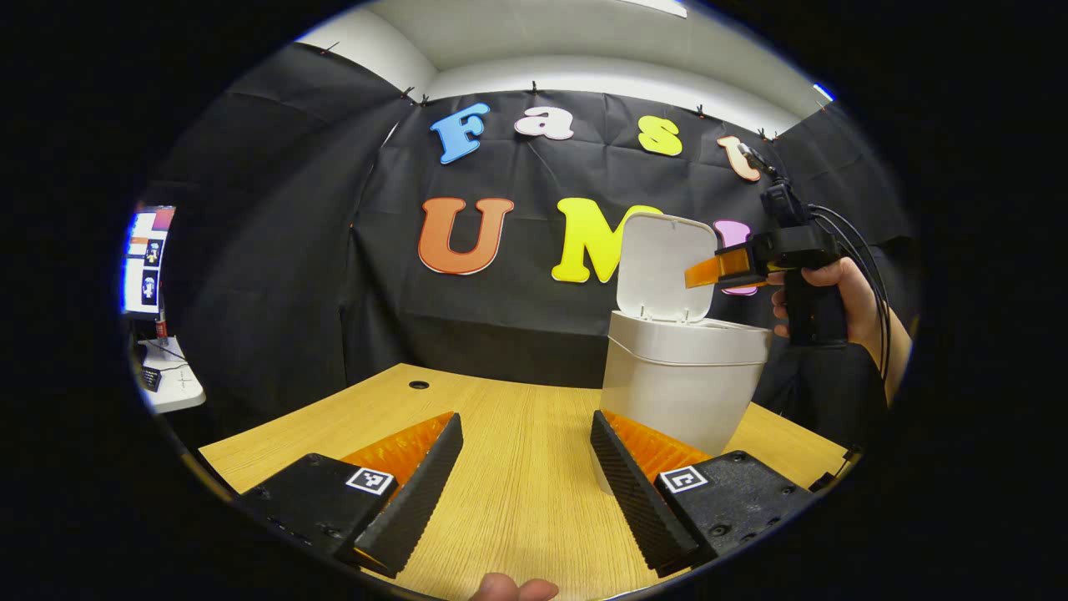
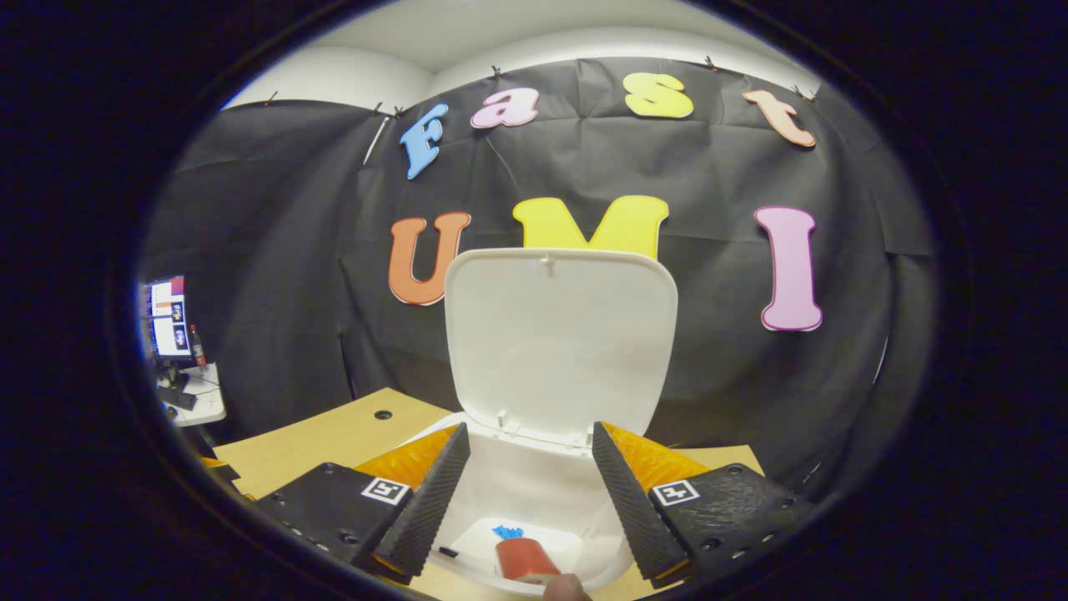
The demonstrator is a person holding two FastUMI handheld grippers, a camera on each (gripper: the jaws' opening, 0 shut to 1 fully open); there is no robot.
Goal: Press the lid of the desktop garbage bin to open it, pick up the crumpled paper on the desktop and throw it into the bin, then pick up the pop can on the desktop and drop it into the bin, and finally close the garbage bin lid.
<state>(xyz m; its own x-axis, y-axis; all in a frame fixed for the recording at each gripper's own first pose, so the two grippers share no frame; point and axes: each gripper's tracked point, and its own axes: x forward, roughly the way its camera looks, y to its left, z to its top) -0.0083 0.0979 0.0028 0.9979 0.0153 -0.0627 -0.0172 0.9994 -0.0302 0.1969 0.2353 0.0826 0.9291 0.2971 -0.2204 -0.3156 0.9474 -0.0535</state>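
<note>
The white desktop bin stands on the wooden table with its lid swung upright. In the right gripper view I look down into the bin. A red pop can lies at its bottom, beside something white with a blue mark that looks like the paper. My right gripper is open above the bin's mouth, in front of the lid. In the left gripper view a hand holds that right gripper against the lid's right edge. My left gripper is open and empty, low over the table left of the bin.
A monitor and a small white side table stand far left beyond the table edge. A round cable hole sits in the tabletop near the back wall. A fingertip shows at the bottom of the left gripper view.
</note>
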